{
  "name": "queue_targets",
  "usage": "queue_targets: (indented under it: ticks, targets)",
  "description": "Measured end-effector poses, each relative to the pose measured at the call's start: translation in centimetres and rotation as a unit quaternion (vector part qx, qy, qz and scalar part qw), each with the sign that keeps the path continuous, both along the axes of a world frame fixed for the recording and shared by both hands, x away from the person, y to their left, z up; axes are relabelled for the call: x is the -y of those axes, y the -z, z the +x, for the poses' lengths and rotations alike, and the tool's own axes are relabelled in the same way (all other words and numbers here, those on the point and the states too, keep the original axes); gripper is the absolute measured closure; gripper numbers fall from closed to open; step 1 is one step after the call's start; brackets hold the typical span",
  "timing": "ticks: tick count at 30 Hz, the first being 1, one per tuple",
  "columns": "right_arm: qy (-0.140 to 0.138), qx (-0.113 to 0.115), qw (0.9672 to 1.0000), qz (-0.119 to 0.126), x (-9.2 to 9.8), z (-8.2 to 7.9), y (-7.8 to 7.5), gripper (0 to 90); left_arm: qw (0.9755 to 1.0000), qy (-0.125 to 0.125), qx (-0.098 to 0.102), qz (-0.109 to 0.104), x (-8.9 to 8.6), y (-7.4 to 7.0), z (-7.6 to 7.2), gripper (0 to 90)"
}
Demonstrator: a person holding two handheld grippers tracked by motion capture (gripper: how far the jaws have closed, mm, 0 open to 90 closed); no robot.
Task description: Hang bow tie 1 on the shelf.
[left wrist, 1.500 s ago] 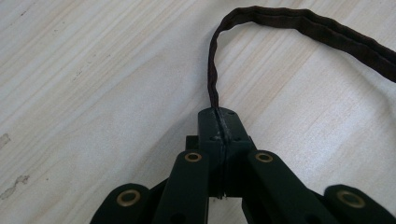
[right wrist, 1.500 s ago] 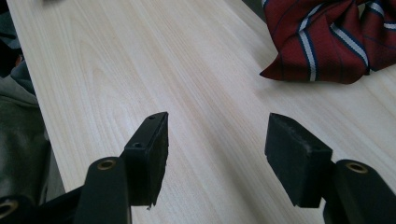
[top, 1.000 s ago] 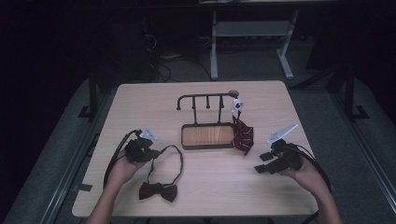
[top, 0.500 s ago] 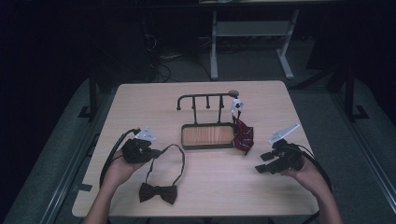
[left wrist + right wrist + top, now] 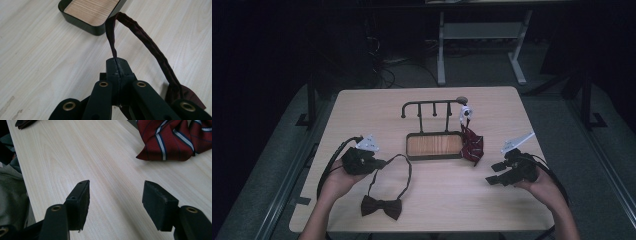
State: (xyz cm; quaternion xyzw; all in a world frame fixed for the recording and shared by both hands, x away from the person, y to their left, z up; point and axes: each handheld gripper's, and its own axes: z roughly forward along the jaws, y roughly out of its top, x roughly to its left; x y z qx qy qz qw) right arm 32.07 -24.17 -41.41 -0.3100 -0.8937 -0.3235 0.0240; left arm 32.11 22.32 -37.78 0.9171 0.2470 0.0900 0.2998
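The left tool (image 5: 117,65) pinched the bow tie's strap (image 5: 111,37) — loop arching beyond it; the right tool (image 5: 116,201) stood spread above the surface (image 5: 75,157).

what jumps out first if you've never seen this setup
The left gripper is shut on the thin strap of a dark brown bow tie lying at the near edge of the pale wooden table. Mid-table, a red striped tie hangs off a black hook rack with a wood-lined tray, while the right gripper waits open.

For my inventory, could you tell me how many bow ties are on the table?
2: a dark bow tie near the left gripper, a striped bow tie beside the tray.
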Motion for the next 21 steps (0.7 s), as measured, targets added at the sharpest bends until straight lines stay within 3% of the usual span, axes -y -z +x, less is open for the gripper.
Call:
queue_targets:
  ticks: [21]
  targets:
    - [0.005,0.0,1.0,0.002,0.3,0.0,-0.5,38.6,0.9988,0.039,0.006,-0.028,0.2,-3.5,-0.3,90.0]
